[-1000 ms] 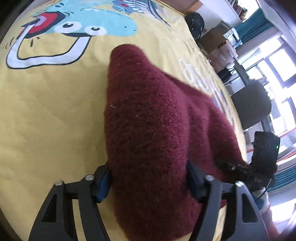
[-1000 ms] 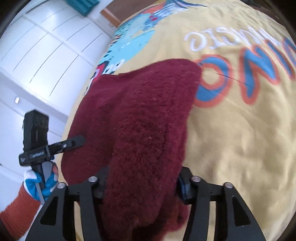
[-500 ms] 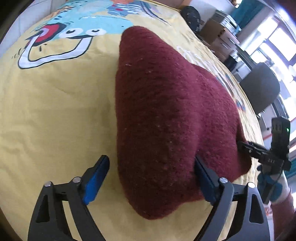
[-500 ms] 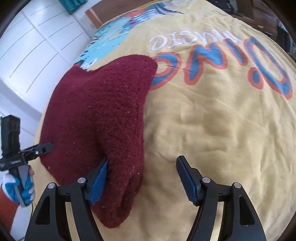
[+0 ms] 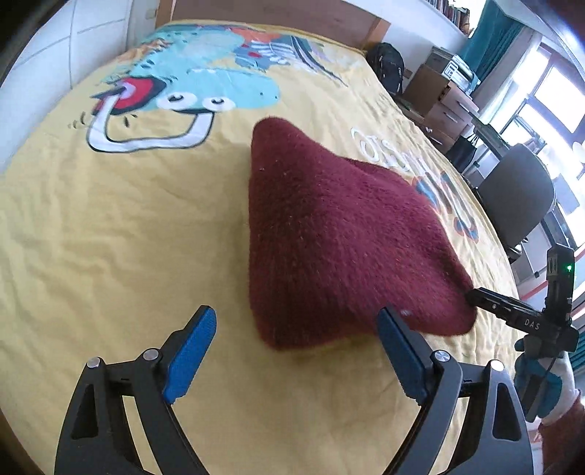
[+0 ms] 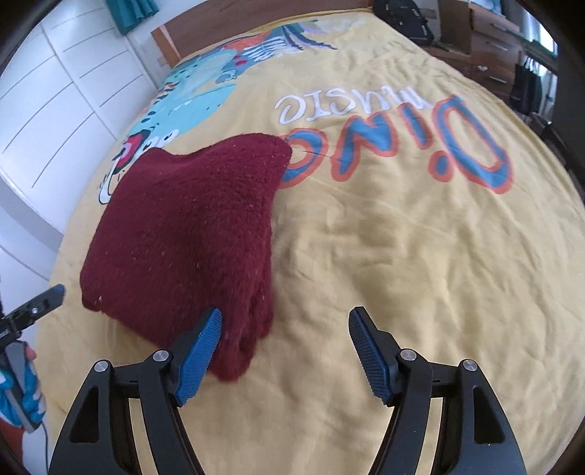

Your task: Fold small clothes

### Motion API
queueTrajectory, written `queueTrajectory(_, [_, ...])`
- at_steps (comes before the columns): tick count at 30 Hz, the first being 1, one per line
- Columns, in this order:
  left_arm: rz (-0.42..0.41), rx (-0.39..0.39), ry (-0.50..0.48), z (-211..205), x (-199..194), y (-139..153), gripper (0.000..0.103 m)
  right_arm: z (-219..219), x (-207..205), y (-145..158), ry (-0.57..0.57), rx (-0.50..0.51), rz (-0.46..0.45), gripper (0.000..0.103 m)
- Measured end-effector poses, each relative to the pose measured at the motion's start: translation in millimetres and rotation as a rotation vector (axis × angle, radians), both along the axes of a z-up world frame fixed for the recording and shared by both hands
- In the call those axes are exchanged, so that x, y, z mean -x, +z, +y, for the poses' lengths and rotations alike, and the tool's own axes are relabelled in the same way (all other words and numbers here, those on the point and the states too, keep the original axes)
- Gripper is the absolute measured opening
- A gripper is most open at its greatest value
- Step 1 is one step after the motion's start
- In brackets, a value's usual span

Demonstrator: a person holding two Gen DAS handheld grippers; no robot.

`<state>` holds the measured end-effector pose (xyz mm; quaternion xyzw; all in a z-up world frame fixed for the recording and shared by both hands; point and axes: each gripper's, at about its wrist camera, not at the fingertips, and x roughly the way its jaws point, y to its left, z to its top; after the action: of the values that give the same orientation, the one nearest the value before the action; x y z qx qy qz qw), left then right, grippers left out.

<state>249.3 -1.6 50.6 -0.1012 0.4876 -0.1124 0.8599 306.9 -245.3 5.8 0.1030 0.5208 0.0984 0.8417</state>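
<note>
A dark red knitted garment lies folded in a thick pile on the yellow bedspread. My left gripper hovers open just short of its near edge, blue pads wide apart and touching nothing. In the right wrist view the same garment sits left of centre. My right gripper is open too; its left pad stands in front of the garment's near corner and its right pad is over bare bedspread. Each view catches the other gripper at its edge: the right gripper and the left gripper.
The bedspread carries a dinosaur print and large letters. A wooden headboard closes the far end. White cupboards stand on one side; an office chair, boxes and a backpack on the other.
Both grippers have let go of the red garment, opened wide and drawn back and upward. The garment has dropped flat onto the bedspread and now lies farther ahead of the fingers.
</note>
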Motion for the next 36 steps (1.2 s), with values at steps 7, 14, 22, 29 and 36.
queueTrajectory(7, [-0.080,-0.063,0.021,6.6,52.5,35.1,0.087,13.9,53.1,35.1,-0.031,0.013,-0.067,0.073])
queueTrajectory(14, [-0.125,-0.097,0.057,14.4,103.4,43.1,0.087,42.2,123.2,72.3,-0.048,0.076,-0.175,0.074])
queueTrajectory(22, [-0.184,-0.174,0.075,7.8,157.4,46.7,0.094,62.2,189.4,101.7,-0.090,0.160,-0.293,0.083])
queueTrajectory(29, [-0.201,-0.197,0.085,5.3,185.9,44.2,0.101,70.9,229.0,112.6,-0.104,0.216,-0.350,0.100])
queueTrajectory(36, [-0.237,-0.229,0.080,-2.8,205.6,50.3,0.102,80.2,256.8,122.3,-0.098,0.240,-0.402,0.102])
